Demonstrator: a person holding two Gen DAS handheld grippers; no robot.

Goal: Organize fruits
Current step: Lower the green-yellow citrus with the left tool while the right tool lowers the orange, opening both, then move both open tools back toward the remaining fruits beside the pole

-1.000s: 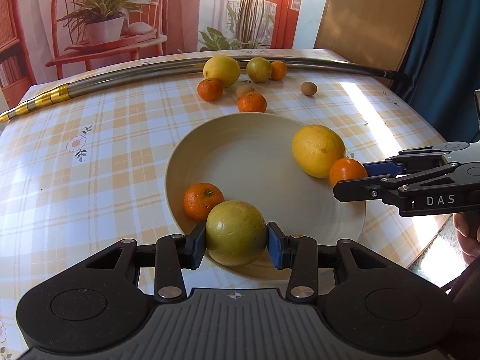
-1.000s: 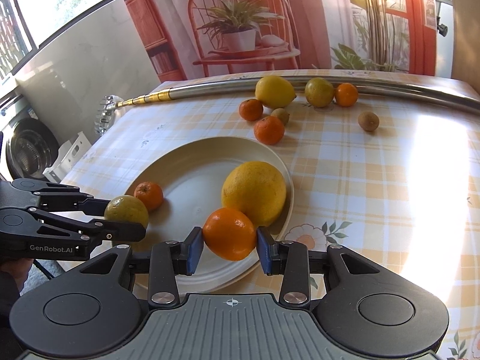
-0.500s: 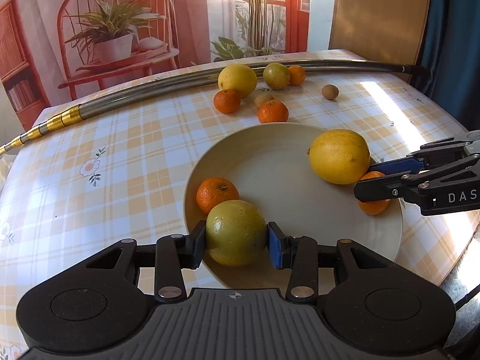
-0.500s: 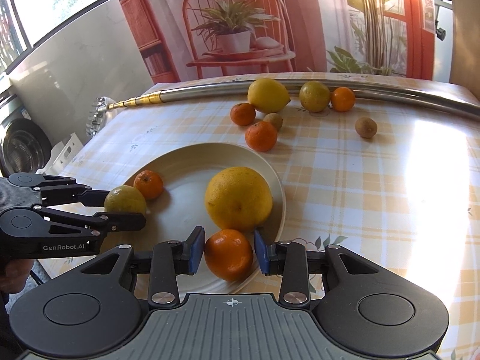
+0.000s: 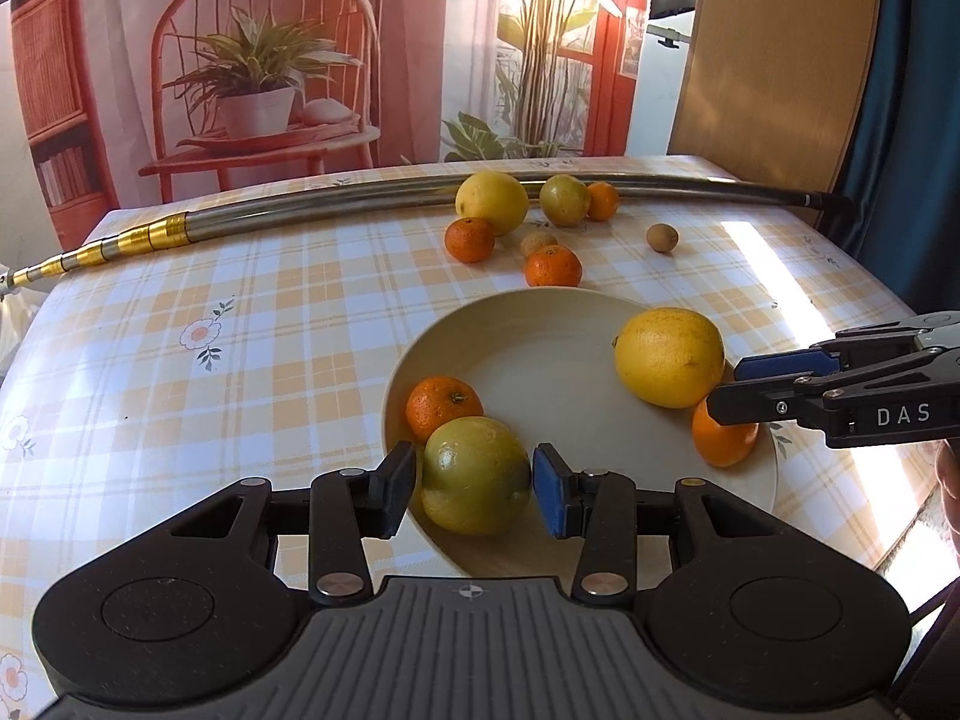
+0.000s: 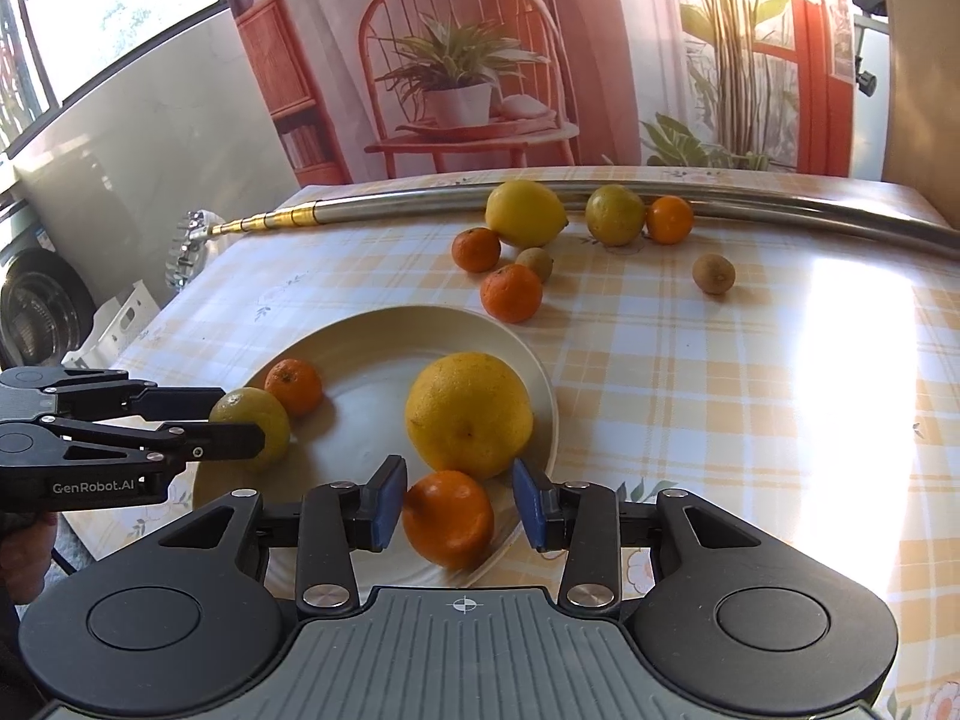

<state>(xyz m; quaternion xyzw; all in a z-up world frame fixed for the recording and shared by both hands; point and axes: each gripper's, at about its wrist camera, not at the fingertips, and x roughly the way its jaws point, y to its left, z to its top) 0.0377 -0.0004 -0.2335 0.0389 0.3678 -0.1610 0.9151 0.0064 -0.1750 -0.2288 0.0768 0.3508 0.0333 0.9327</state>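
A cream plate (image 5: 540,360) (image 6: 372,360) holds a big yellow citrus (image 5: 669,357) (image 6: 468,414) and a small mandarin (image 5: 444,408). A yellow-green fruit (image 5: 474,474) (image 6: 255,420) rests on the plate's near rim between the pads of my left gripper (image 5: 474,489) (image 6: 240,420), with thin gaps on both sides. An orange (image 6: 447,519) (image 5: 723,441) lies at the plate's edge beside the yellow citrus. My right gripper (image 6: 459,504) (image 5: 726,387) stands open around it, with a clear gap at the right pad.
Beyond the plate lie loose fruits: a lemon (image 5: 492,204), a green citrus (image 5: 564,199), three small oranges, two kiwis (image 5: 662,238). A long metal pole (image 5: 300,216) runs across the far side of the checked tablecloth. The table edge is close on the right.
Both grippers came down to the plate and loosened. The yellow-green fruit and the orange, held a second ago, now rest on the plate. The orange's lower edge is blurred.
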